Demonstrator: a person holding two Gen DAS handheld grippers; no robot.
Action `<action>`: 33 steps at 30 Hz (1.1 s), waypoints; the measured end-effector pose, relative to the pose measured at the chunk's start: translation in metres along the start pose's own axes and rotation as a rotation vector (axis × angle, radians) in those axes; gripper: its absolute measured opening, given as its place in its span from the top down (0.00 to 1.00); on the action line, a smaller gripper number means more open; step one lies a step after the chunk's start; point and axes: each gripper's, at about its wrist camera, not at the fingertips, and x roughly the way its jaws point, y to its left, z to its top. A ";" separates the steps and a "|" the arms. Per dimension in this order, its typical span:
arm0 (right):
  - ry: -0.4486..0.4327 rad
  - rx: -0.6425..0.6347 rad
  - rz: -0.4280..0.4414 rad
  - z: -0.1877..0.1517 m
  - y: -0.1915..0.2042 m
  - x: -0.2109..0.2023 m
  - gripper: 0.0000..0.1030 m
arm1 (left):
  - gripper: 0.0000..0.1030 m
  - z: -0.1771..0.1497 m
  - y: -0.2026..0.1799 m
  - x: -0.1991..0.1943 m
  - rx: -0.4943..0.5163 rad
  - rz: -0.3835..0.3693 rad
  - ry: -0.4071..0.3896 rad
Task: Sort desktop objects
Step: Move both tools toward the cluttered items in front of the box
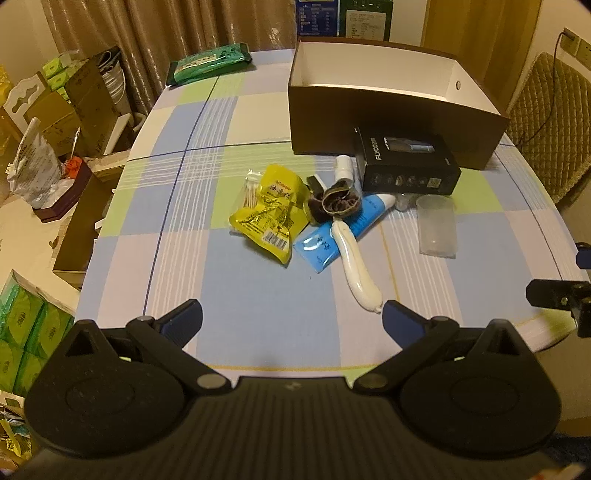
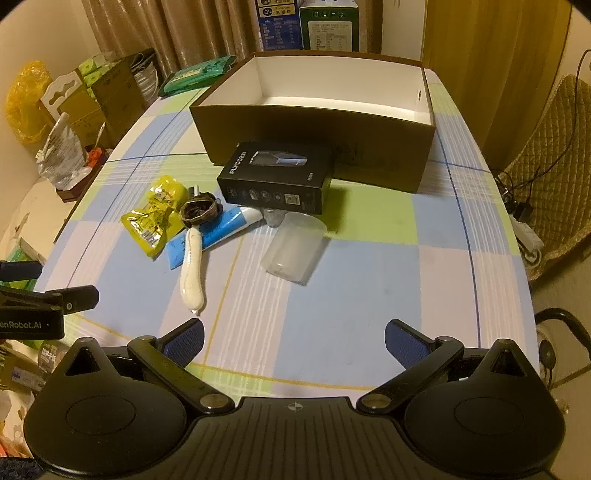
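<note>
A pile of small items lies mid-table in front of a dark open box (image 1: 388, 110) (image 2: 314, 136) with a white, empty inside. The pile holds a yellow snack packet (image 1: 271, 218) (image 2: 155, 218), a bag of cotton swabs (image 1: 251, 190), a dark scrunchie (image 1: 338, 201) (image 2: 199, 210), a blue tube (image 1: 343, 230) (image 2: 218, 230), a white sausage-shaped item (image 1: 356, 266) (image 2: 191, 269), a black FLYCO box (image 1: 404, 162) (image 2: 277, 177) and a clear plastic cup (image 1: 436, 225) (image 2: 293, 247) on its side. My left gripper (image 1: 291, 317) and right gripper (image 2: 293, 341) both hover open near the table's front edge, holding nothing.
The table wears a checked blue, green and white cloth (image 1: 258, 302). A green wipes pack (image 1: 210, 62) lies at the far left corner. Cartons (image 2: 306, 26) stand behind the box. Boxes and bags (image 1: 55, 122) crowd the floor at left; a padded chair (image 1: 550, 122) stands at right.
</note>
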 end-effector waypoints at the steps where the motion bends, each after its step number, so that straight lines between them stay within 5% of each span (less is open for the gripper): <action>1: 0.001 0.000 0.001 0.001 -0.002 0.001 0.02 | 0.01 0.001 -0.001 0.001 -0.004 -0.001 0.001; 33: 0.016 0.001 0.109 0.032 -0.058 0.036 0.02 | 0.06 0.015 -0.016 0.030 -0.053 0.023 -0.006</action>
